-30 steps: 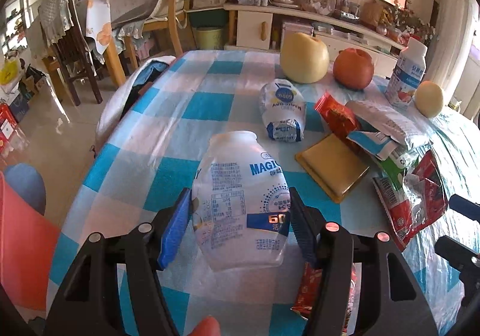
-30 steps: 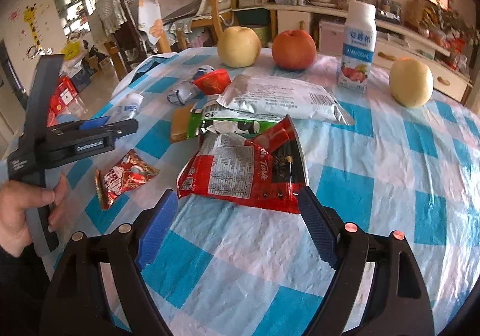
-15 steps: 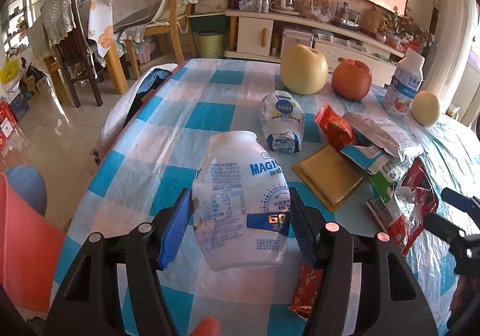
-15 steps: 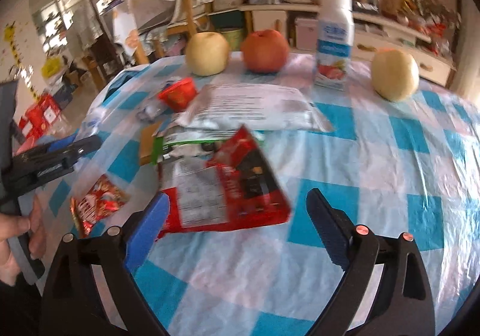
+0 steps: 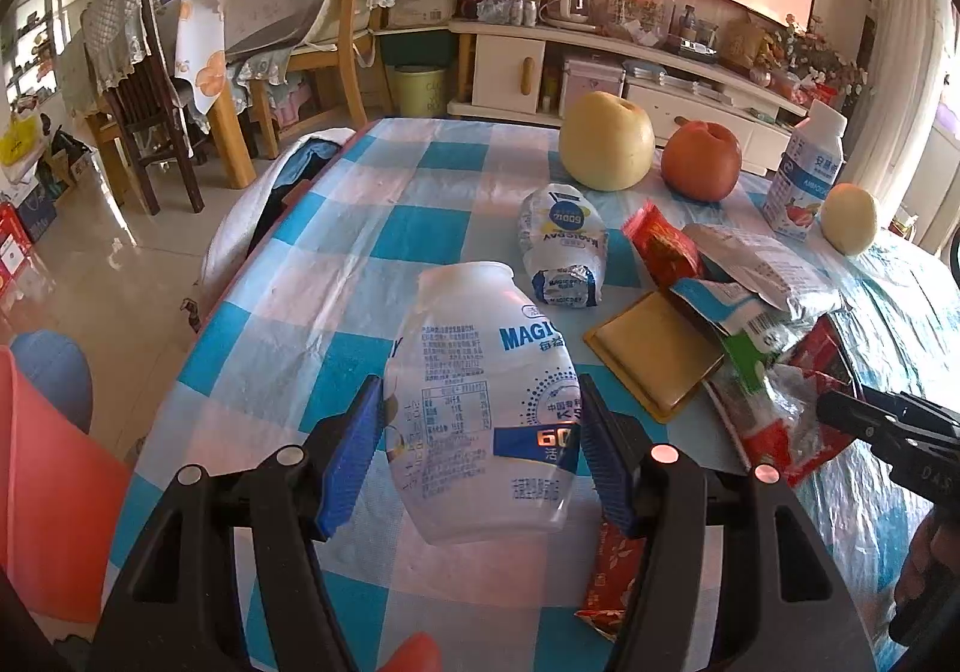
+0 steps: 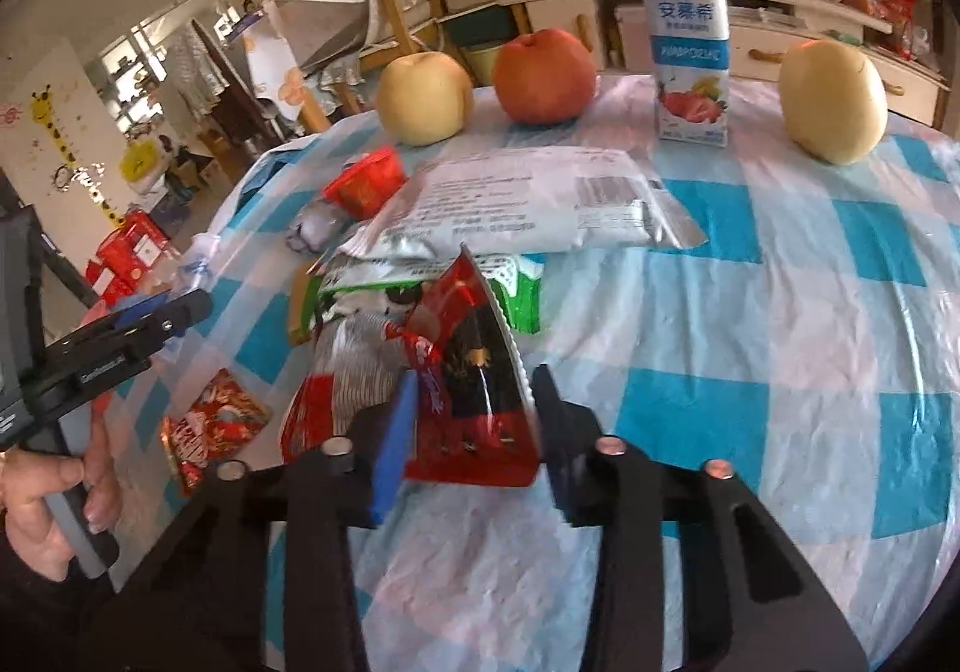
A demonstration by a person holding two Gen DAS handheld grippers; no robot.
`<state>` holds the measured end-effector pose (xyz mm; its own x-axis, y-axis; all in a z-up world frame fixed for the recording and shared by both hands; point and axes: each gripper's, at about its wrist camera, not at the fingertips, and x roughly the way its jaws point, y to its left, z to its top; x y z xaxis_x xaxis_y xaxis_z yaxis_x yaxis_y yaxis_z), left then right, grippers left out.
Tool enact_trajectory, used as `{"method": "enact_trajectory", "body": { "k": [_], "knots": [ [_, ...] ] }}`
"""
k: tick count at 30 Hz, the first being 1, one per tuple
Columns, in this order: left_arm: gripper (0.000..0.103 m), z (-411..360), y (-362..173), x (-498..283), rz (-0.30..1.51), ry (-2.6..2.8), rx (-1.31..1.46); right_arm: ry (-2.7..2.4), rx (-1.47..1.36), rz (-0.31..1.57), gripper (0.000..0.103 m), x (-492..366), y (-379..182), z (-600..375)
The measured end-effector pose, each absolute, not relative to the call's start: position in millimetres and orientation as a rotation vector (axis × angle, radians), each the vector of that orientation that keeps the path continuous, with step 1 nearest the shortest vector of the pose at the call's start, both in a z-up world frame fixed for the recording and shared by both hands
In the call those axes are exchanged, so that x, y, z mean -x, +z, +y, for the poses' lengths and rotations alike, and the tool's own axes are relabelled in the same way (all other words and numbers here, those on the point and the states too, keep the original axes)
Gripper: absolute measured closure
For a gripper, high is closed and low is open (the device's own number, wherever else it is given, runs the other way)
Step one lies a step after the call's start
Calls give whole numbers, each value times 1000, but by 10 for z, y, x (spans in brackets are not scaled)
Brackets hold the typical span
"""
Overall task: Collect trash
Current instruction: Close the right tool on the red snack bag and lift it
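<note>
L gripper point(image 5: 480, 441) same as 1 s ago: blue pads point(image 5: 351, 459) pinching the clear empty Magic bottle point(image 5: 483, 402) by its lower body, mouth pointing away, held up over the blue/white check table point(image 5: 336, 228); no change in grip, view just sits a bit higher/further back than before. Going L to R on the table: small red candy wrapper point(image 6: 210, 423) near the L edge, w/ the L tool and hand beside it in R cam; 2nd crushed white bottle point(image 5: 561, 246) lying on its side past the held one; tan flat piece point(image 5: 651, 354) just R of it; red cup-like pack point(image 6: 366, 183); silver foil bag point(image 6: 540, 201) lying over a green wrapper point(image 6: 516, 297). Behind them a yellow pear point(image 6: 426, 99), red apple point(image 6: 546, 75), upright yogurt drink bottle point(image 6: 690, 36), another pear point(image 6: 834, 102) far R. Big change on the R side: R gripper point(image 6: 474, 429) was spread wide w/ the red snack bag point(image 6: 462, 390) flat on the cloth ahead of it 1 s ago; now jaws are closed in on that bag, pinching it so it's crumpled and standing up edge-on between the pads, touching the green wrapper behind. In L cam the R tool tip sits at the red bag, far R.
</note>
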<state>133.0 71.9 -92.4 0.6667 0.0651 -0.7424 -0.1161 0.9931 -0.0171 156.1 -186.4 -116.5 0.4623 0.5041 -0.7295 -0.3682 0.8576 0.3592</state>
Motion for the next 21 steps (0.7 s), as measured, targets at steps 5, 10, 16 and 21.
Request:
{"method": "enact_trajectory", "body": {
  "k": [5, 10, 16, 21],
  "knots": [
    [39, 737, -914, -1310, 833, 103, 71, 608, -107, 905, 90, -1440, -992, -1720],
    [39, 737, -902, -1304, 828, 104, 65, 634, -82, 873, 92, -1336, -840, -1659],
    [39, 732, -844, -1280, 811, 107, 51, 617, -36, 808, 93, -1206, -604, -1672],
    [39, 713, -795, -1248, 795, 104, 38, 585, 15, 768, 93, -1140, -455, -1679]
  ]
}}
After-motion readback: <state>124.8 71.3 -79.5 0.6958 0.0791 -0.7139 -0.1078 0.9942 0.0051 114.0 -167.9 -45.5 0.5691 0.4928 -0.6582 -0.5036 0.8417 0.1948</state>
